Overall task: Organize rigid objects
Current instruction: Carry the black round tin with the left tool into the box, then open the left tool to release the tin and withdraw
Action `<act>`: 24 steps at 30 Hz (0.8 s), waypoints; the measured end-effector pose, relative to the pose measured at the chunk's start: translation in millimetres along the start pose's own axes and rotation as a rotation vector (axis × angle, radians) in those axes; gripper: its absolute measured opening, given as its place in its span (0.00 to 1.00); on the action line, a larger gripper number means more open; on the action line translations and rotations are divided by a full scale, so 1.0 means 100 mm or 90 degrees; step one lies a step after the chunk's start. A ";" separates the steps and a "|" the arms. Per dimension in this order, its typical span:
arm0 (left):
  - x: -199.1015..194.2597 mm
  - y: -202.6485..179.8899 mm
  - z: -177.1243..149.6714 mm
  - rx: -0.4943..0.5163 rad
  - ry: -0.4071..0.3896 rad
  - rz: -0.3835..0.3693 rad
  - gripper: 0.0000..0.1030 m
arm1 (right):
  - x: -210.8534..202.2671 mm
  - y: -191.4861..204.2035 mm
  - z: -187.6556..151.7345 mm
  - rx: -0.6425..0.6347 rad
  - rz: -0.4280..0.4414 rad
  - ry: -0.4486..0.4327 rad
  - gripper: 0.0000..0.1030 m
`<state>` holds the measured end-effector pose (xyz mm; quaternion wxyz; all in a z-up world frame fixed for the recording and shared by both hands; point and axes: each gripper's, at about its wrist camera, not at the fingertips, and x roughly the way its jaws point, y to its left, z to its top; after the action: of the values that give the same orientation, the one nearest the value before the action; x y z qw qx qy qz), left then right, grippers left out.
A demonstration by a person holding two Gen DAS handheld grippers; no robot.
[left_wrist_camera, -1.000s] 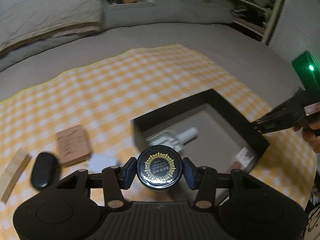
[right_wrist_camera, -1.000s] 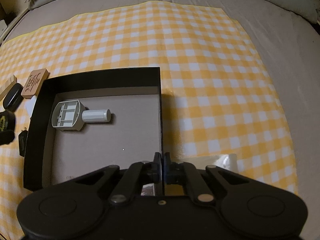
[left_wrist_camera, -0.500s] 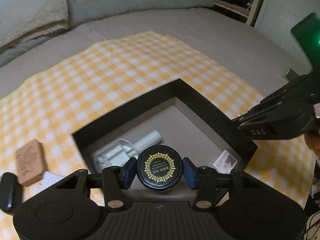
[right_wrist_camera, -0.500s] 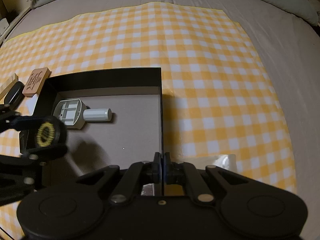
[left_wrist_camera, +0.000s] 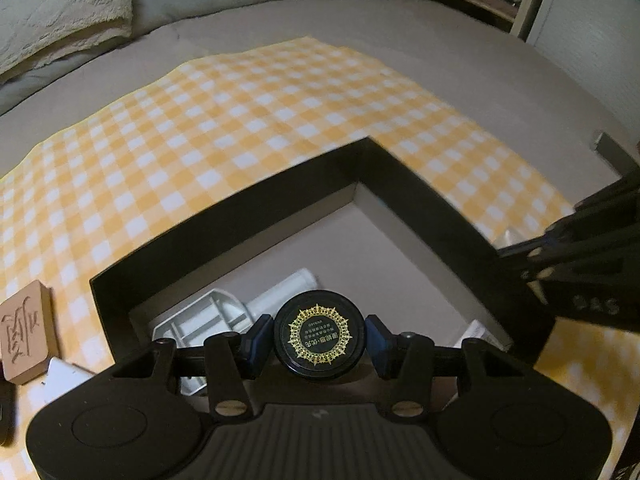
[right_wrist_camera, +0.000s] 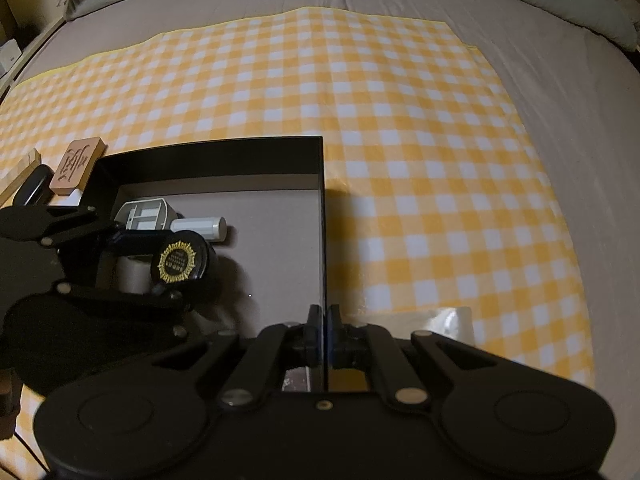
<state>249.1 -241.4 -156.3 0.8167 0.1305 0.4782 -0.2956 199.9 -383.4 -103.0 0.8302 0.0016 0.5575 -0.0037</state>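
Two claws show here, and each one grips something. The left gripper [left_wrist_camera: 319,338] is clamped on a small round black jar [left_wrist_camera: 319,338], one blue pad [left_wrist_camera: 256,340] pressed on each side. The jar's flat lid has a gold ring like a sun, with tiny gold writing inside that is too small to read. The jar hangs over the inside of the black box [left_wrist_camera: 420,196], above a white plastic part [left_wrist_camera: 208,320] with a round tube sticking out that lies on the box's grey floor. The right gripper [right_wrist_camera: 324,330] is squeezed together on the thin right wall of the black box, with the wall between its pads. From the right wrist view, the jar [right_wrist_camera: 180,262] sits near the left side of the box. Outside the box, on the yellow checked cloth [right_wrist_camera: 400,120], lies a wooden block [right_wrist_camera: 78,166] with a carved sign on it that I cannot read.
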 end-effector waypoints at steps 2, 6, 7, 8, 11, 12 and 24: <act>0.01 0.01 -0.02 0.011 0.001 0.009 0.50 | 0.00 0.04 0.01 -0.002 -0.001 -0.001 0.03; -0.04 0.03 -0.01 0.010 -0.017 0.010 0.56 | 0.01 0.07 0.02 -0.004 -0.003 -0.001 0.03; -0.06 0.03 -0.01 0.007 -0.021 0.004 0.58 | 0.00 0.12 0.01 -0.002 -0.003 0.000 0.03; -0.07 0.03 -0.01 0.007 -0.023 0.003 0.60 | 0.00 0.12 0.01 -0.003 -0.003 -0.001 0.03; -0.10 0.00 -0.02 0.016 -0.024 0.001 0.61 | 0.00 0.13 0.01 -0.003 -0.003 -0.001 0.03; -0.11 -0.01 -0.02 0.014 -0.023 -0.003 0.62 | 0.00 0.13 0.01 -0.003 -0.003 -0.001 0.03; -0.40 -0.02 -0.15 -0.025 -0.026 -0.015 0.87 | 0.01 0.21 -0.02 -0.010 -0.009 -0.002 0.03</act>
<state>222.1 -221.3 -129.6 0.8252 0.1022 0.4686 -0.2984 197.9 -362.8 -104.5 0.8308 -0.0089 0.5565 -0.0049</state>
